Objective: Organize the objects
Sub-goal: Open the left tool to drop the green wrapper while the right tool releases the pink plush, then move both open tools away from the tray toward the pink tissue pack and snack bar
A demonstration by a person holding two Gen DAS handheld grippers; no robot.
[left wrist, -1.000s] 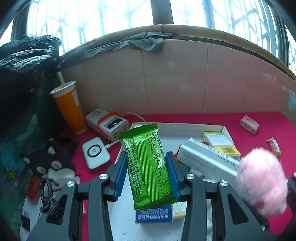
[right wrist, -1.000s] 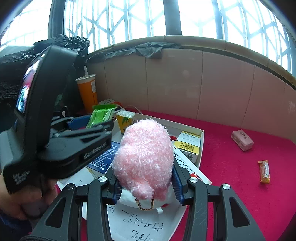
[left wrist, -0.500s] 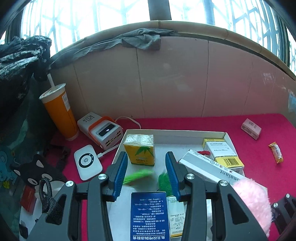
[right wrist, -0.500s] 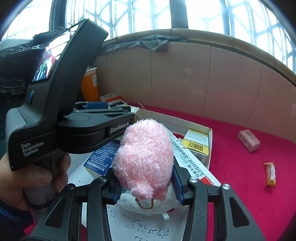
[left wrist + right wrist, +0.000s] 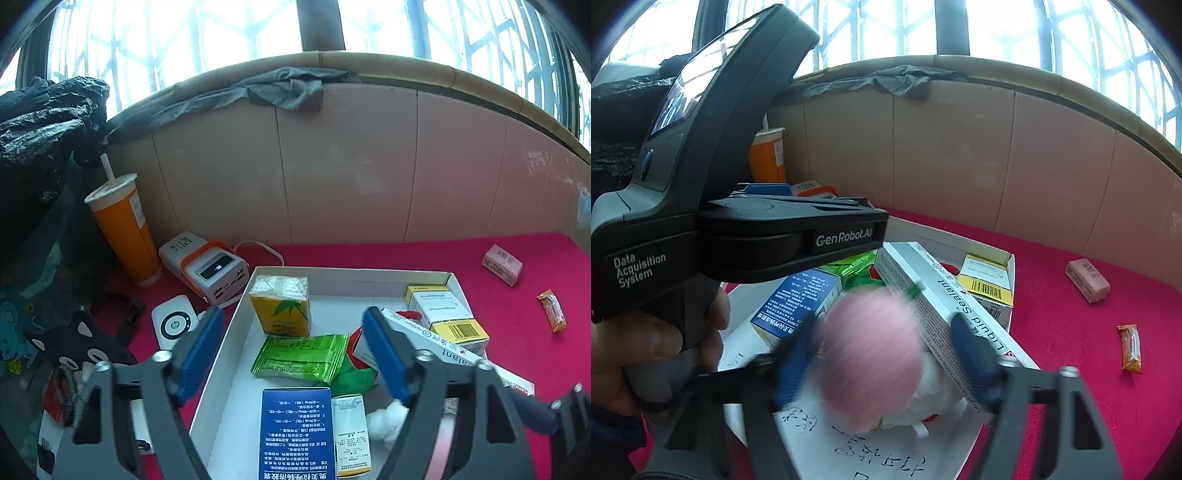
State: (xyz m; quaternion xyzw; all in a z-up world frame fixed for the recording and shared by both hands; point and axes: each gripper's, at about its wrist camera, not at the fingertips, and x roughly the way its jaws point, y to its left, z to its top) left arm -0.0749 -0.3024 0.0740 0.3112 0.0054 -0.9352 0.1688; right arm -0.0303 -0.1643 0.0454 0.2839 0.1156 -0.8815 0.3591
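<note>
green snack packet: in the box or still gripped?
In the box. The green snack packet lies flat on the white box floor, below the yellow carton, clear of the left gripper.

Green snack packet (image 5: 301, 357) lies flat in white box (image 5: 347, 272); blurred pink plush (image 5: 870, 356) beside it.

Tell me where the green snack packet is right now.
In the left wrist view the green snack packet lies flat inside the white box, just in front of the yellow tissue pack.

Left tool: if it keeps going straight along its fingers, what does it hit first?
Probably the green snack packet lying flat in the white box, centred ahead of the open left tool; depth is uncertain, and its jaws have just been opening.
</note>
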